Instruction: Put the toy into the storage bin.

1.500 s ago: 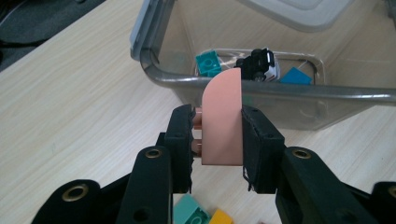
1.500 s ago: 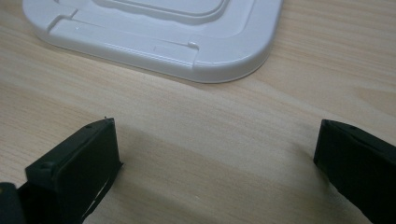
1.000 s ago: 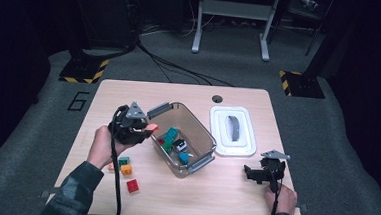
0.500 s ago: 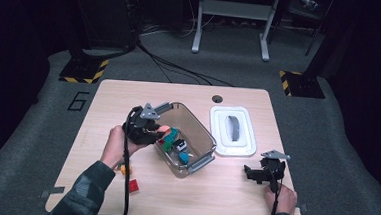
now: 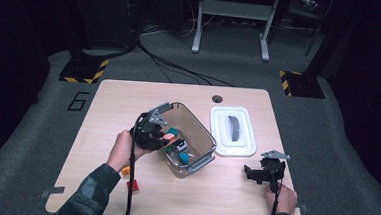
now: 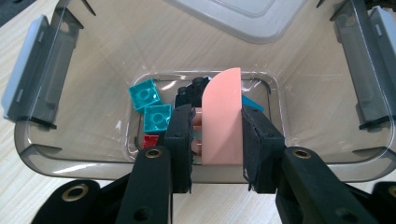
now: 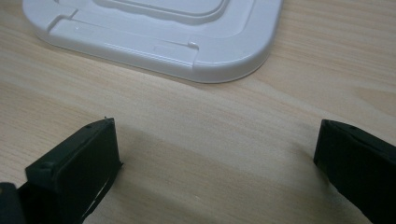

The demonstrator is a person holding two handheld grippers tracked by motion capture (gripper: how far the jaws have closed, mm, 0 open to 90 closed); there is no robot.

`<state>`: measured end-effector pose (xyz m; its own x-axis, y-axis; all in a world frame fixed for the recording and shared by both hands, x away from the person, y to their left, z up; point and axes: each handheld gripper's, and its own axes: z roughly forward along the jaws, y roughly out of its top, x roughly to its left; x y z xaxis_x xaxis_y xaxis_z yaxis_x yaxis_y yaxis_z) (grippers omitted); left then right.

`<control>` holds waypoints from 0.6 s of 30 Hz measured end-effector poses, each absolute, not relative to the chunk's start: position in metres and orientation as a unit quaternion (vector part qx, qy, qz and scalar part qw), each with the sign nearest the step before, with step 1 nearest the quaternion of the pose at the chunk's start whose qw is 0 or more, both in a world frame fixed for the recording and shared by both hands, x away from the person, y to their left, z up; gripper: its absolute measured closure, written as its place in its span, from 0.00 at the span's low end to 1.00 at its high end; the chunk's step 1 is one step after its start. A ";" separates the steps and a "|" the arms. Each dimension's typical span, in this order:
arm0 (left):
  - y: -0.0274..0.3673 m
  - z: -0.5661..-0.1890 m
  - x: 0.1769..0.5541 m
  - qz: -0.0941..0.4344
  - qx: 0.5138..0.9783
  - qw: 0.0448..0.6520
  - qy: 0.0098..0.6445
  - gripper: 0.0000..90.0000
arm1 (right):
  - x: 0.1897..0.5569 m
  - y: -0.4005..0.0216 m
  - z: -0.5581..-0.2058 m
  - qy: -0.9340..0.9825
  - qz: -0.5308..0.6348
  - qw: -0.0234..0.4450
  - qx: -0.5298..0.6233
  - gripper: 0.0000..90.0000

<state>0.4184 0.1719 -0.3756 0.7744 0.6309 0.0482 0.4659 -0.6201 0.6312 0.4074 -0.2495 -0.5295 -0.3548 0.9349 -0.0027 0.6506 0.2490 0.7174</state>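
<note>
My left gripper [image 6: 215, 140] [image 5: 162, 138] is shut on a salmon-pink curved block [image 6: 223, 119], holding it over the near rim of a clear plastic bin [image 6: 56, 140] [image 5: 199, 133]. Inside the bin lie two teal bricks [image 6: 152, 105], a black piece [image 6: 189, 91] and a small red brick [image 6: 150, 141]. Far off at the table's right front, my right gripper [image 5: 257, 172] [image 7: 215, 158] stands open above bare wood, with nothing between its fingers.
A white bin lid [image 5: 233, 130] [image 7: 154, 32] lies right of the bin, just ahead of my right gripper. An orange brick [image 5: 125, 170] and a red brick [image 5: 133, 185] sit on the table near the person's left forearm. The wooden table [image 5: 118, 103] has a cable hole [image 5: 217, 98] at the back.
My left gripper has carried the pink block to the right and down, from beside the loose bricks to the bin's rim. The right gripper has stayed put.
</note>
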 end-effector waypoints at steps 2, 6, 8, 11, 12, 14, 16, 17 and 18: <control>0.171 -0.376 0.419 0.131 0.891 0.307 0.309 0.74 | 0.407 -0.249 -0.529 0.757 0.322 0.221 0.525 0.00; 0.169 -0.378 0.420 0.128 0.893 0.297 0.313 0.71 | 0.407 -0.249 -0.529 0.758 0.321 0.222 0.523 0.00; 0.169 -0.379 0.420 0.130 0.891 0.296 0.318 0.61 | 0.407 -0.249 -0.529 0.757 0.322 0.220 0.525 0.00; 0.174 -0.377 0.417 0.136 0.888 0.299 0.320 0.48 | 0.407 -0.249 -0.529 0.757 0.322 0.220 0.524 0.00; 0.176 -0.375 0.416 0.138 0.887 0.301 0.322 0.44 | 0.407 -0.249 -0.529 0.757 0.321 0.222 0.524 0.00; 0.182 -0.373 0.412 0.143 0.885 0.304 0.323 0.37 | 0.407 -0.249 -0.529 0.757 0.321 0.221 0.524 0.00; 0.190 -0.371 0.409 0.151 0.881 0.308 0.325 0.31 | 0.407 -0.249 -0.529 0.758 0.320 0.222 0.523 0.00; 0.194 -0.370 0.407 0.153 0.879 0.311 0.328 0.28 | 0.407 -0.249 -0.529 0.757 0.322 0.220 0.525 0.00; 0.198 -0.370 0.405 0.159 0.875 0.313 0.333 0.25 | 0.407 -0.250 -0.529 0.760 0.319 0.223 0.521 0.00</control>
